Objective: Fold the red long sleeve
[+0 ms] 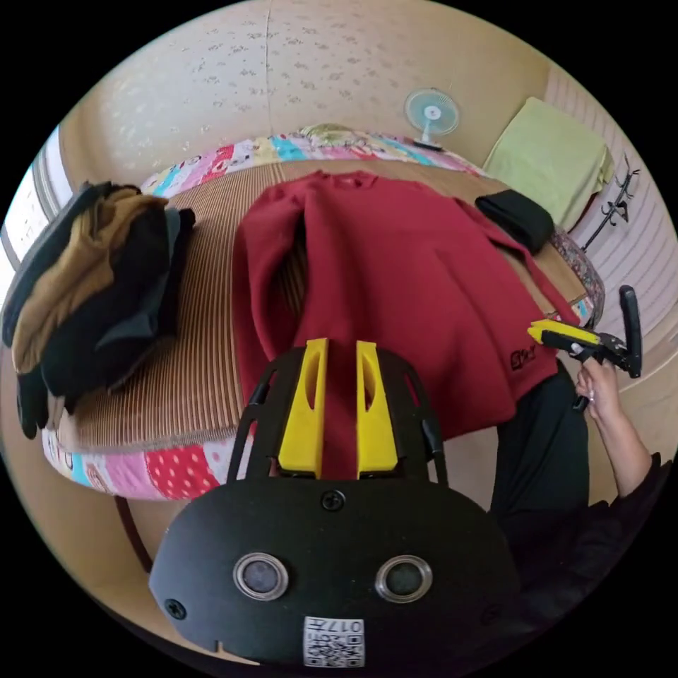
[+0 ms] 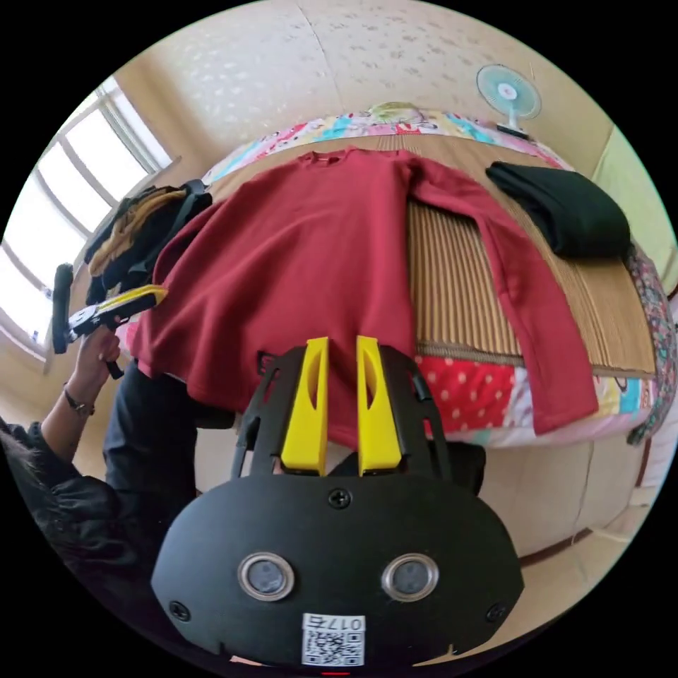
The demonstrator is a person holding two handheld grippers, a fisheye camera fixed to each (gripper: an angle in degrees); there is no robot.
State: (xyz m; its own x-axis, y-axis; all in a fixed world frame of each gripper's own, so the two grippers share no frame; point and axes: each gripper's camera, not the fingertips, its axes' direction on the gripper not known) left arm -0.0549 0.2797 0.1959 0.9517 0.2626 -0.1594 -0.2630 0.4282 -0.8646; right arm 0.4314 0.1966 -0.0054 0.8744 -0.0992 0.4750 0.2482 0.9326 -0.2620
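- The red long sleeve point(image 1: 395, 282) lies spread flat, front up, on a bed covered by a striped straw mat point(image 1: 191, 353), its collar toward the far wall and its hem hanging over the near edge of the bed.
- In the left gripper view one sleeve is folded alongside the body of the shirt; in the right gripper view the other sleeve point(image 2: 537, 296) runs out across the mat and drops over the patchwork bedding point(image 2: 466, 395) at the bed's edge.
- The left claw point(image 1: 337, 406) has its yellow jaws close together with a narrow gap (red cloth shows in the gap, but I cannot tell whether the jaws press on it); it sits over the hem.
- The right claw point(image 2: 337, 406) likewise has a narrow gap, over the hem near its middle; whether it grips the cloth I cannot tell.
- Each view shows the other claw off to the side, held in a hand point(image 1: 600, 385) at the shirt's bottom corner, its yellow tips touching the cloth.
- A heap of dark and brown clothes point(image 1: 92, 282) lies on the mat at one side; a folded black garment point(image 2: 565, 205) lies at the other.
- A small fan point(image 2: 508, 92) stands by the wall.
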